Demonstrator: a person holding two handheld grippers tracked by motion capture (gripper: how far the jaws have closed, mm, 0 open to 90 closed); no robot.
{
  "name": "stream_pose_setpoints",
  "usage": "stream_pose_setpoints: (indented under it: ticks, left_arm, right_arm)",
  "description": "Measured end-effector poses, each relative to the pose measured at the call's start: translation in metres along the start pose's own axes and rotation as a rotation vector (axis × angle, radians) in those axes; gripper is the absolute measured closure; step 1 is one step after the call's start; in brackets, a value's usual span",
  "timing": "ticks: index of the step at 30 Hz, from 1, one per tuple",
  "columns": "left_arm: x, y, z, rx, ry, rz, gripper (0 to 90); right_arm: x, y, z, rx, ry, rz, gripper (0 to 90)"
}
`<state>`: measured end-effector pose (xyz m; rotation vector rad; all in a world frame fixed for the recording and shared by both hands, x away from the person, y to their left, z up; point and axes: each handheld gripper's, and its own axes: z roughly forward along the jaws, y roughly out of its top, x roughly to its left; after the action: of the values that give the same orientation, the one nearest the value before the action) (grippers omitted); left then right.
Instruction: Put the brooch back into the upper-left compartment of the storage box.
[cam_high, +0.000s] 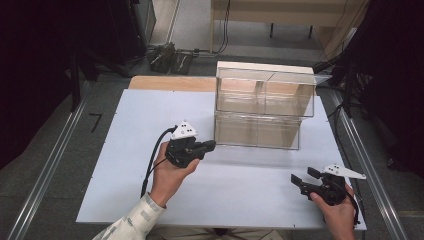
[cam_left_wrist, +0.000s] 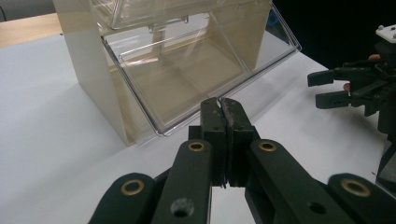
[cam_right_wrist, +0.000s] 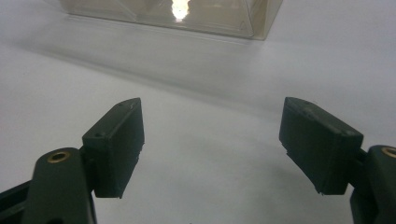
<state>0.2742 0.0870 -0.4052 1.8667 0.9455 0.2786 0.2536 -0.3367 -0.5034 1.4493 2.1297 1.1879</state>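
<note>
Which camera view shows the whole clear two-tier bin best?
The high view: the clear two-tier bin shows whole, both tiers. The left gripper view crops its top; the right gripper view catches just its bottom edge.

Clear stacked bin unit (cam_high: 262, 105) blocking the far middle of the table (cam_high: 130, 150), open white surface to its left and in front, left claw (cam_high: 209, 146) just beside its lower front, right claw (cam_high: 304, 179) well apart near the front edge

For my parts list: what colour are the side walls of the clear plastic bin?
Cream side walls, seen best in the left gripper view.
</note>
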Motion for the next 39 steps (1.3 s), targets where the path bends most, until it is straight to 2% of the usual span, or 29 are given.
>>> stream_pose_setpoints:
  ticks: [16,28,39]
  left_arm:
    - [0.005,0.015,0.007,-0.004,0.015,0.0,90.0]
    - [0.006,0.028,0.008,0.001,0.006,0.009,90.0]
    - [0.005,0.042,0.008,-0.023,0.005,0.013,90.0]
  right_arm:
    - [0.0,0.0,0.0,0.002,0.0,0.001,20.9]
    - [0.0,0.0,0.0,0.006,0.0,0.002,20.9]
    - [-0.001,0.0,0.0,0.003,0.004,0.0,20.9]
